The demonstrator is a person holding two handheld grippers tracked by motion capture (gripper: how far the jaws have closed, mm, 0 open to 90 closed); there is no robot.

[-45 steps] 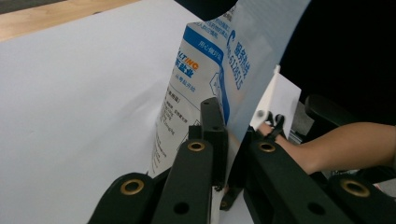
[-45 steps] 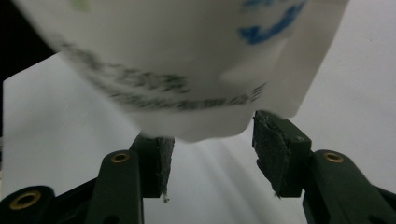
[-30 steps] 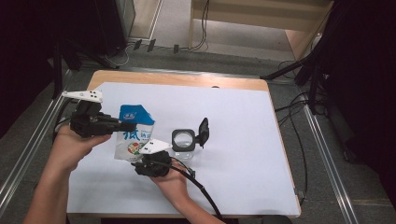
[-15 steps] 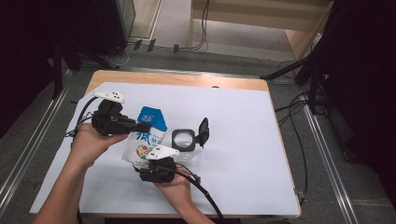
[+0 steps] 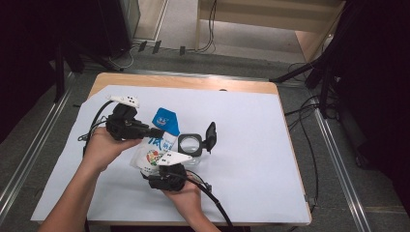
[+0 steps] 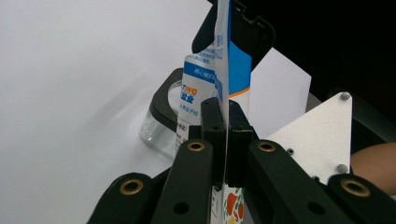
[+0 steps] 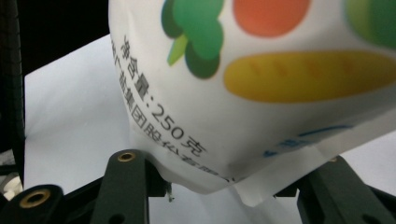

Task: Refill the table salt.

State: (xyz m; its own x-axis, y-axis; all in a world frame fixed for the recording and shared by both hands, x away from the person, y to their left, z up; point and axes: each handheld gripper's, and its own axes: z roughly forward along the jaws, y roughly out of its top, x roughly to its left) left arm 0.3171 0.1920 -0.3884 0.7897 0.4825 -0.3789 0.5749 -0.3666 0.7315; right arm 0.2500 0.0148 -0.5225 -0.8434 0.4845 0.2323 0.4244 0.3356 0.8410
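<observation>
A white and blue food pouch (image 5: 163, 136) with printed vegetables hangs between both grippers, just left of the jar. My left gripper (image 5: 155, 131) is shut on the pouch's flat top seam (image 6: 223, 70), the pads (image 6: 212, 126) pinching it edge-on. My right gripper (image 5: 153, 164) comes from below and grips the pouch's bottom corner (image 7: 243, 186); its jaws have just been closing slightly on the pouch (image 7: 261, 70). A clear jar (image 5: 189, 144) with a black square collar stands on the sheet, its black flip lid (image 5: 211, 133) open to the right. The jar (image 6: 161, 116) sits behind the pouch in the left gripper view.
A white sheet (image 5: 251, 145) covers the wooden table (image 5: 193, 83). Cables trail from both grippers toward the near edge and left side. Dark floor, rails and furniture legs surround the table.
My left hand has carried the pouch's top to the right and slightly down, bringing the pouch up against the jar. The right hand has stayed nearly in place.
</observation>
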